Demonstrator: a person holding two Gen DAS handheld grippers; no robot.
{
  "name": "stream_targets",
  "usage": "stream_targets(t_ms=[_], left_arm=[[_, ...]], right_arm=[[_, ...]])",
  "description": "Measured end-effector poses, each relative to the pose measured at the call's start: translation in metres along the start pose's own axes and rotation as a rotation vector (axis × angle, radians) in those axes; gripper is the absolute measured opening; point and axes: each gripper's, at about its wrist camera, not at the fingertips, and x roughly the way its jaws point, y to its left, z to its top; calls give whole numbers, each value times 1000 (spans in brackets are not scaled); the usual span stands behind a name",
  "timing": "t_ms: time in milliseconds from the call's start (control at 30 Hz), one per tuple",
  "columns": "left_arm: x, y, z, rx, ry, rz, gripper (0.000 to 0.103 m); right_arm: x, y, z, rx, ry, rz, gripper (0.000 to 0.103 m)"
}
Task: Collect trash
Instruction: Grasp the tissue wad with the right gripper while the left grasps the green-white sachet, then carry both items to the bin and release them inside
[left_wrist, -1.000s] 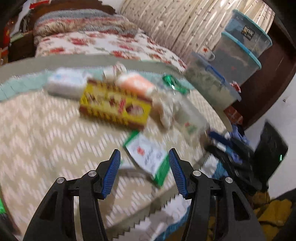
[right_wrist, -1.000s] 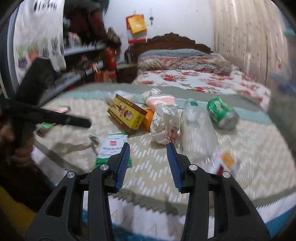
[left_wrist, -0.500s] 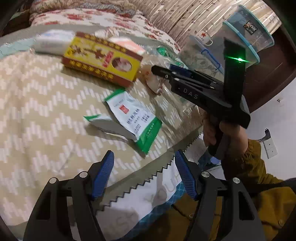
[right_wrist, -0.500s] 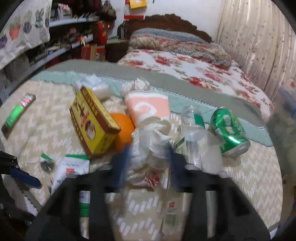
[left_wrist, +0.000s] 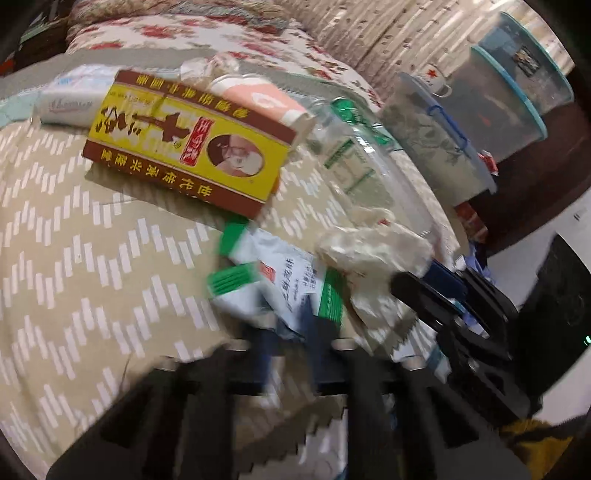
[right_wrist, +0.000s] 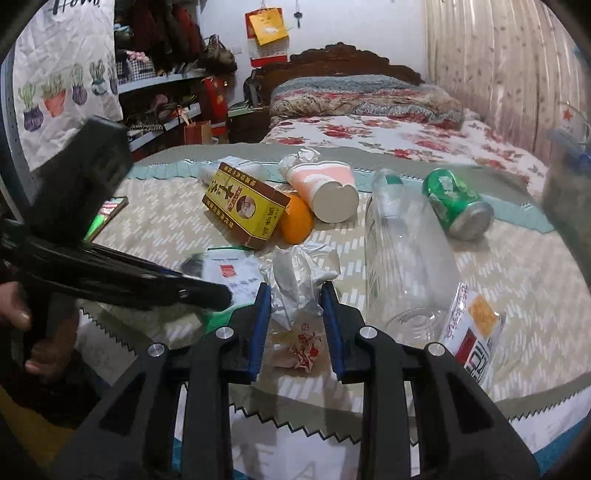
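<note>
We have the left gripper (left_wrist: 286, 343) down at the near edge of the table (right_wrist: 524, 280), its blue pads pinched together on the lower edge of the green-and-white sachet (left_wrist: 280, 280), which lies on the zigzag tablecloth just below the yellow box (left_wrist: 192, 147); the view from that wrist is smeared, but the pads meet with the foil between them. Our right gripper (right_wrist: 295, 325) sits just beside it, and its jaws have just been closing around the crumpled clear wrapper (right_wrist: 299, 273), which stands between the two blue pads with a scrap of red-printed paper (right_wrist: 303, 349) under them; the pads look to be touching the wrapper's sides, though we cannot tell how firmly they press. The rest of the trash is still on the cloth: the yellow box leans against an orange (right_wrist: 295, 221), a pink paper cup (right_wrist: 325, 188) lies on its side behind it, a clear plastic bottle (right_wrist: 402, 258) lies to the right, a green can (right_wrist: 458, 206) further right, and a red-and-white packet (right_wrist: 476, 339) at the near right edge. From the right wrist we see a hand (right_wrist: 33, 332) gripping the left tool's handle.
</note>
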Motion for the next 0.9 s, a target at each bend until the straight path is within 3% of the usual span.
stream_targets(t_ms=[133, 300, 500, 700, 900], left_arm=[[-11, -3, 0, -13, -23, -32, 0], [-49, -17, -7, 40, -54, -72, 0], [-63, -50, 18, 115, -82, -86, 0], [-15, -132, 69, 283, -9, -151, 0], [85, -262, 118, 505, 114, -237, 0]], right_arm=[[-9, -8, -1, 46, -20, 41, 31], [-48, -20, 6, 85, -157, 77, 31], [-73, -71, 0, 204, -264, -39, 31], [-98, -156, -31, 419, -298, -157, 31], [-156, -261, -69, 653, -411, -298, 31]])
